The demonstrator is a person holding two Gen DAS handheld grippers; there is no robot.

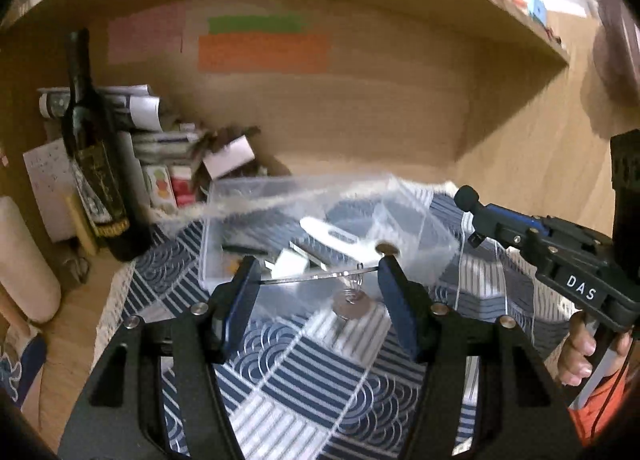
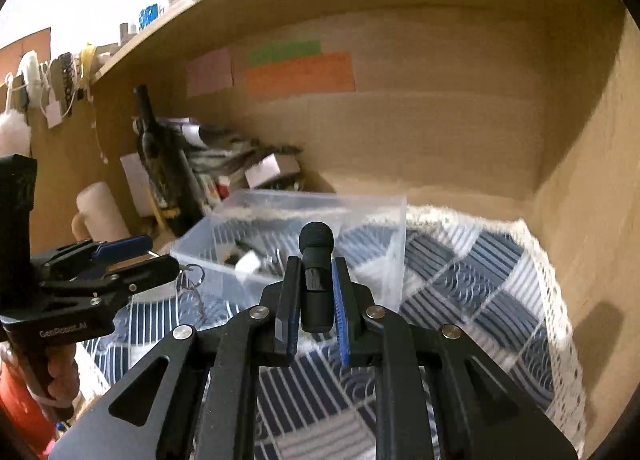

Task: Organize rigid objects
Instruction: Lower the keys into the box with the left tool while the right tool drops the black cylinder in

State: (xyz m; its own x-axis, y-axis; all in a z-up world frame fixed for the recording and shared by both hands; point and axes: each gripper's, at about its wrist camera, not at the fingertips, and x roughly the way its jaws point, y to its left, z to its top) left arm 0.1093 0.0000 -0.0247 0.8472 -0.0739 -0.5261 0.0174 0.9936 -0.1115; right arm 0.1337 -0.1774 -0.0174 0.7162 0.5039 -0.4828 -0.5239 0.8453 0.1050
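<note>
A clear plastic bin sits on the patterned cloth and holds several small items, among them a white flat piece. My left gripper is shut on a thin clear plate with a small metal spring hanging from it, just in front of the bin. My right gripper is shut on a small black microphone with a round foam head, held upright before the bin. The right gripper also shows at the right of the left wrist view, and the left gripper at the left of the right wrist view.
A dark wine bottle stands left of the bin before a pile of books and boxes. Blue and white patterned cloth covers the desk. A wooden back wall with coloured notes and a shelf above enclose the space.
</note>
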